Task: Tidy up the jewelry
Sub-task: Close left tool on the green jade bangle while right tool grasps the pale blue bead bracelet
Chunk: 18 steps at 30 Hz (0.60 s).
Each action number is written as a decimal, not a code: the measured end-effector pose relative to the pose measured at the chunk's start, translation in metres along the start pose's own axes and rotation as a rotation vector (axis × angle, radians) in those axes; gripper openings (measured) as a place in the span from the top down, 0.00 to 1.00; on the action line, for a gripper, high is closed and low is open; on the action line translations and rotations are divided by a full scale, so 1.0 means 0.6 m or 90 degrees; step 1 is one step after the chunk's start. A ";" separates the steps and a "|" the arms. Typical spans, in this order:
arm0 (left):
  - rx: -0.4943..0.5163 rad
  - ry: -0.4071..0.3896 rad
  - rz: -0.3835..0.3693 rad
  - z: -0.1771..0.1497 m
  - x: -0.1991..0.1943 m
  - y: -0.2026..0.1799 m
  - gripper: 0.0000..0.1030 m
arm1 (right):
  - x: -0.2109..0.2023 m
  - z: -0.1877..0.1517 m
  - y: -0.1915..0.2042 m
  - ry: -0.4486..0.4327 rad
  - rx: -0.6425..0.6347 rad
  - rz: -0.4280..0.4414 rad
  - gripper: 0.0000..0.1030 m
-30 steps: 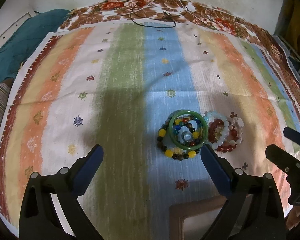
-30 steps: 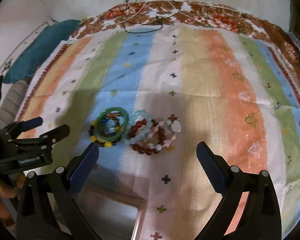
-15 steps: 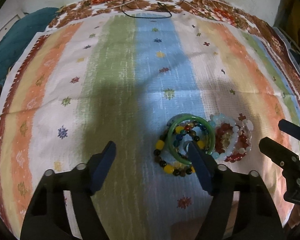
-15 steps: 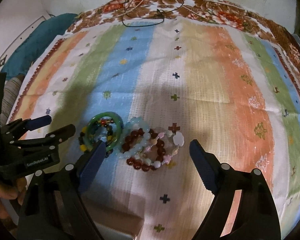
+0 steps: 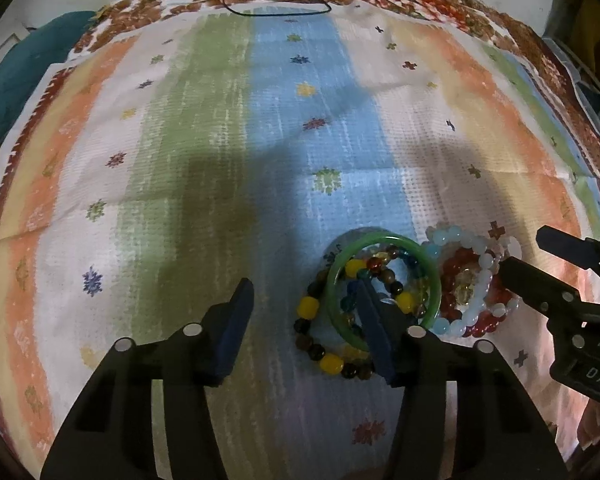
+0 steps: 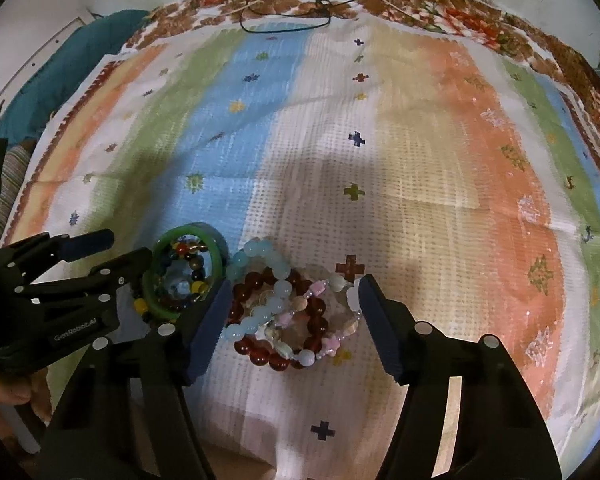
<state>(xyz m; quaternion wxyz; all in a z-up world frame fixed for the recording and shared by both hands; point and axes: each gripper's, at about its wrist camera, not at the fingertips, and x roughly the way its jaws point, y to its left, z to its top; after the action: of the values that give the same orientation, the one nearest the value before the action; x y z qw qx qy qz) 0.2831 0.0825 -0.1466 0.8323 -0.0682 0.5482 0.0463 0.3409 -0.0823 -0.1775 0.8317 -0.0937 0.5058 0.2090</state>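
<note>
Closing: both tongs were seen narrowing over the jewelry, having started wide apart a second earlier and dropped nearer the cloth.
Left tongs (image 5: 306,312): jaws were still parted and closing; one blue pad was set inside the green bangle (image 5: 384,286), the other out on the bare cloth, so the bangle's near rim and the mixed bead bracelet (image 5: 320,340) lay between them. No pad was seen pressing yet.
Right tongs (image 6: 294,320): jaws were parted and closing around the second heap; the dark red bead bracelet (image 6: 260,354) and the pale blue bead bracelet (image 6: 278,268) lay between the pads, with the pink and white charm strand (image 6: 328,346) tangled among them. Contact could not be confirmed.
Location: both heaps were found side by side, touching, on the striped cloth (image 6: 420,160); whether a desk or a bed lay under it could not be told.
Change: over the last second the heaps were brought from ahead of the pads to between them; the jewelry itself was not moved.
Meaning: two simultaneous picks were judged imminent, one heap per hand, with sorting not yet begun.
Risk: interlinked strands were judged likely to be dragged up together.
</note>
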 end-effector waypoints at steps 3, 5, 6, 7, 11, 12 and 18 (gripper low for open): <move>0.001 0.005 0.000 0.005 0.010 0.000 0.58 | 0.000 0.006 0.006 -0.003 0.000 0.006 0.41; 0.006 0.007 0.001 0.007 0.016 -0.001 0.61 | 0.004 0.012 0.008 -0.003 0.000 0.002 0.44; 0.008 0.007 0.002 0.008 0.018 -0.002 0.62 | 0.007 0.014 0.009 -0.002 0.000 0.001 0.48; 0.010 0.008 0.002 0.008 0.021 -0.003 0.64 | 0.012 0.015 0.010 0.002 -0.003 0.000 0.50; 0.018 0.013 -0.006 0.008 0.029 -0.008 0.71 | 0.028 0.014 0.007 0.013 -0.010 -0.009 0.58; 0.022 0.017 -0.008 0.009 0.031 -0.009 0.75 | 0.030 0.014 0.006 0.014 -0.008 -0.010 0.61; 0.025 0.028 -0.019 0.011 0.038 -0.013 0.84 | 0.047 0.020 0.012 0.022 -0.018 -0.001 0.75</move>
<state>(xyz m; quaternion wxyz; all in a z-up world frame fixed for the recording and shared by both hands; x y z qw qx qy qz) 0.2992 0.0759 -0.1642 0.8220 -0.0609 0.5659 0.0217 0.3588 -0.0645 -0.1965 0.8217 -0.1093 0.5170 0.2135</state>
